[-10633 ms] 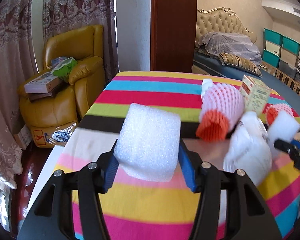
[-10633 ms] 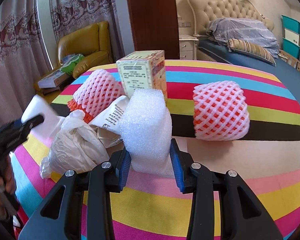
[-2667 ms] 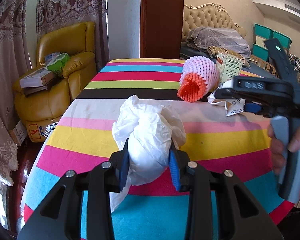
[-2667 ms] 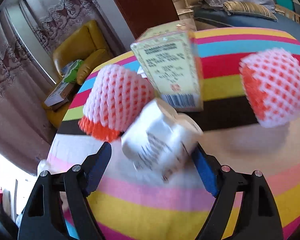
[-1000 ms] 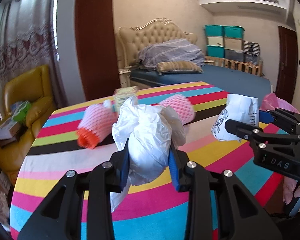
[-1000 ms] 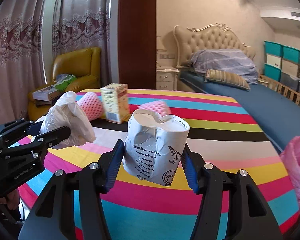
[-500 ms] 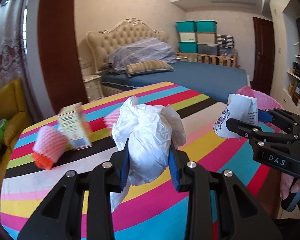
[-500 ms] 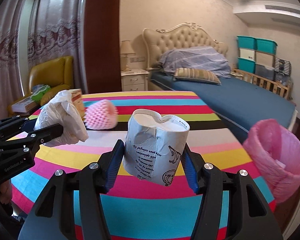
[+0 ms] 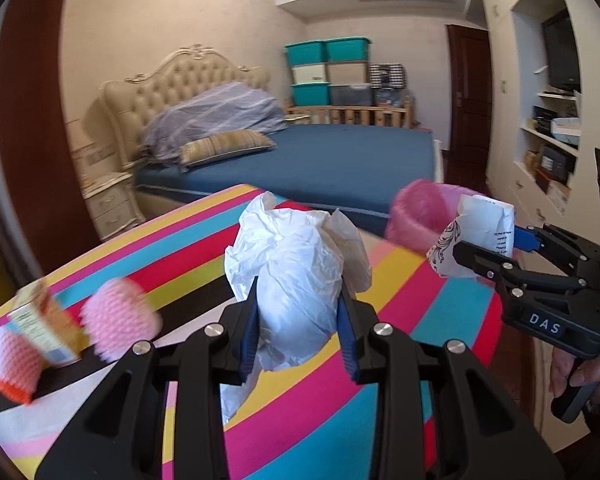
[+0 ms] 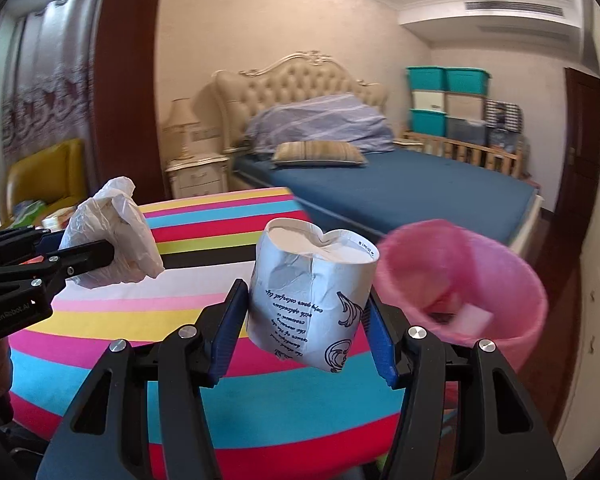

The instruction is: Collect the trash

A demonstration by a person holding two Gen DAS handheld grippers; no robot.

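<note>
My left gripper (image 9: 298,322) is shut on a crumpled white plastic bag (image 9: 296,276), held above the striped table (image 9: 172,248). My right gripper (image 10: 306,328) is shut on a dented white paper cup (image 10: 310,296) with dark print. In the left wrist view the cup (image 9: 480,236) and the right gripper (image 9: 496,250) are at the right. The right wrist view has the bag (image 10: 114,236) and left gripper (image 10: 56,258) at the left. A bin with a pink bag liner (image 10: 472,280) stands just beyond the table's right edge, right of the cup, with some scraps inside; its liner (image 9: 424,212) also shows behind the cup.
Two pink foam fruit nets (image 9: 118,320) (image 9: 16,364) and a small carton (image 9: 40,330) lie on the table's left part. A blue bed (image 10: 400,192), a nightstand (image 10: 196,176), stacked storage boxes (image 9: 328,72) and wall shelves (image 9: 548,148) fill the room beyond. A hand (image 9: 580,372) holds the right gripper's handle.
Both grippers have swung to the right across the table with their loads still gripped. The pink-lined bin has come closer into view; the foam nets and carton have slid to the left.
</note>
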